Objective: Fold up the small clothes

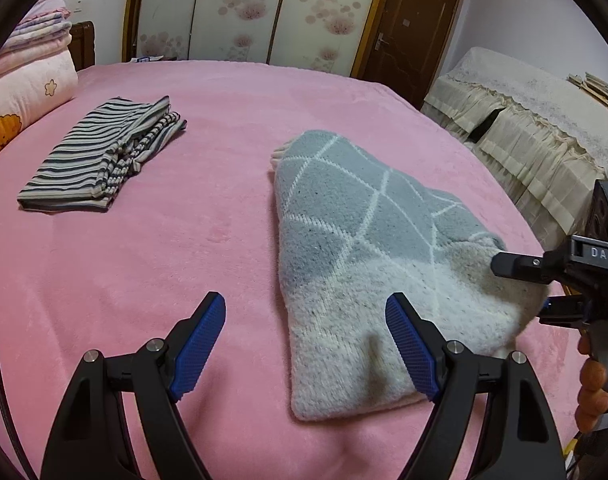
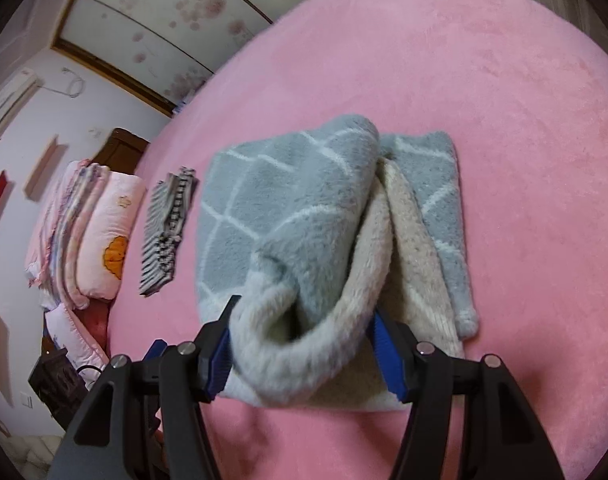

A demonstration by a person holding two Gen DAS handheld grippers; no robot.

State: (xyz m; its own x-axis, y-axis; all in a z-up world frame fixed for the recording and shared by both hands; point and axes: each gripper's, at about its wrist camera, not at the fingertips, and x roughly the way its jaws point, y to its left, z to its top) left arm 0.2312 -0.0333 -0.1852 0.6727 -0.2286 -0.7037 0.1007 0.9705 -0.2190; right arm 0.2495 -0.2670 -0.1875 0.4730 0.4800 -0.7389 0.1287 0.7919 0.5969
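A grey and white knitted sweater (image 1: 368, 248) lies folded on the pink bed. My left gripper (image 1: 306, 304) hovers open over its near white hem, nothing between the blue pads; its right finger is above the hem, its left finger above bare blanket. My right gripper (image 1: 520, 288) comes in from the right at the sweater's white corner. In the right wrist view the sweater (image 2: 287, 208) bulges in a thick roll between the spread fingers of my right gripper (image 2: 304, 308). The fabric touches both pads, and the jaws stand wide without pinching it.
A folded striped garment (image 1: 99, 160) lies at the far left of the pink bed (image 1: 183, 260). Pink pillows and stacked quilts (image 1: 27, 80) sit at the head of the bed. A cloth-covered cabinet (image 1: 524, 132) stands past the bed's right edge. A person's fingers (image 1: 592, 380) hold the right gripper's handle.
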